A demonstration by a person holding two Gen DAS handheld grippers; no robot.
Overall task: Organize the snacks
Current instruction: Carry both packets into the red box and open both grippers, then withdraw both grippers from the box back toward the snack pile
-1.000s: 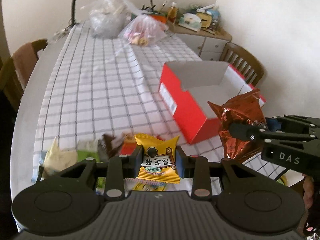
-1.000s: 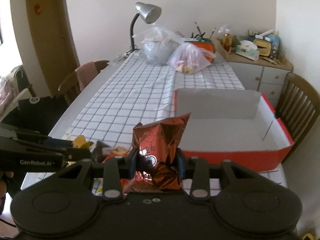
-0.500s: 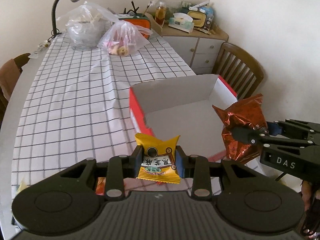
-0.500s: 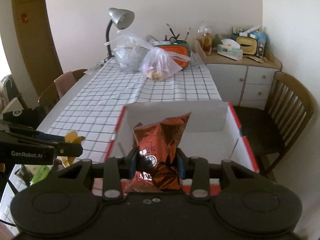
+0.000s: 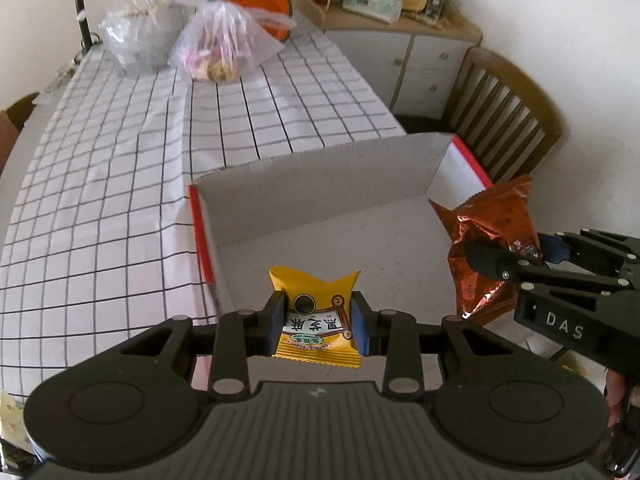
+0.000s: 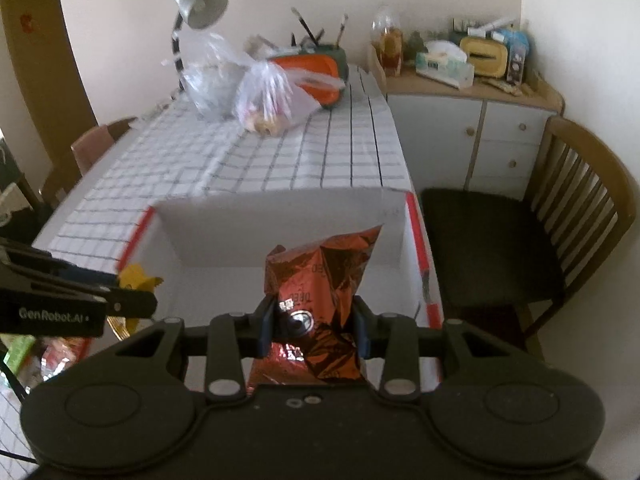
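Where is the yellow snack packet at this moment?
In the left wrist view, the yellow snack packet sits clamped in the left gripper, above the open red box.

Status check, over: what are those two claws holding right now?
Left gripper shut on yellow snack packet. Right gripper shut on orange foil bag. Both above open red box; nothing blocking.

Both wrist cams, angled down, box [image 5: 320,184] shared
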